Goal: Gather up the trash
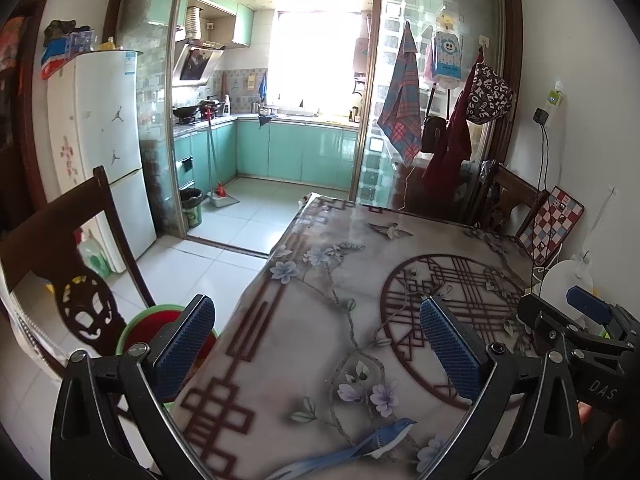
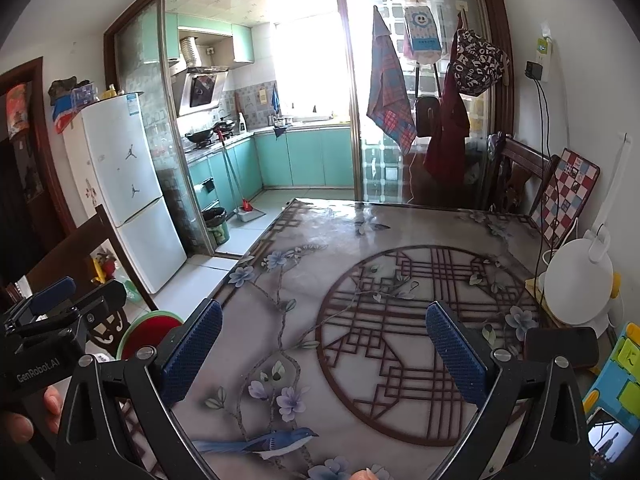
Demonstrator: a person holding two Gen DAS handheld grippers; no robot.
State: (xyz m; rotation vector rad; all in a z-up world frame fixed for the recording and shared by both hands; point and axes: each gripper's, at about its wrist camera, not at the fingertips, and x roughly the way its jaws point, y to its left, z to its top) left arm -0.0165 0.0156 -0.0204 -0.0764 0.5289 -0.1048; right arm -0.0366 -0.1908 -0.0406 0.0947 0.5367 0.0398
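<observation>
My left gripper (image 1: 318,344) is open and empty, held above the near left part of the table (image 1: 332,264). My right gripper (image 2: 324,350) is open and empty above the table (image 2: 304,280) near its front edge. Each gripper shows at the edge of the other's view: the right one (image 1: 580,320), the left one (image 2: 52,312). A round bin with a green rim and red inside (image 1: 156,320) stands on the floor left of the table; it also shows in the right wrist view (image 2: 148,328). No loose trash shows on the patterned tablecloth.
A dark wooden chair (image 1: 76,264) stands at the table's left side, another (image 2: 516,172) at the far right. A white lamp (image 2: 576,284), a checkered board (image 2: 568,196), a phone (image 2: 608,440) and colourful items sit along the table's right edge. A black kitchen bin (image 2: 216,224) and fridge (image 2: 128,192) stand beyond.
</observation>
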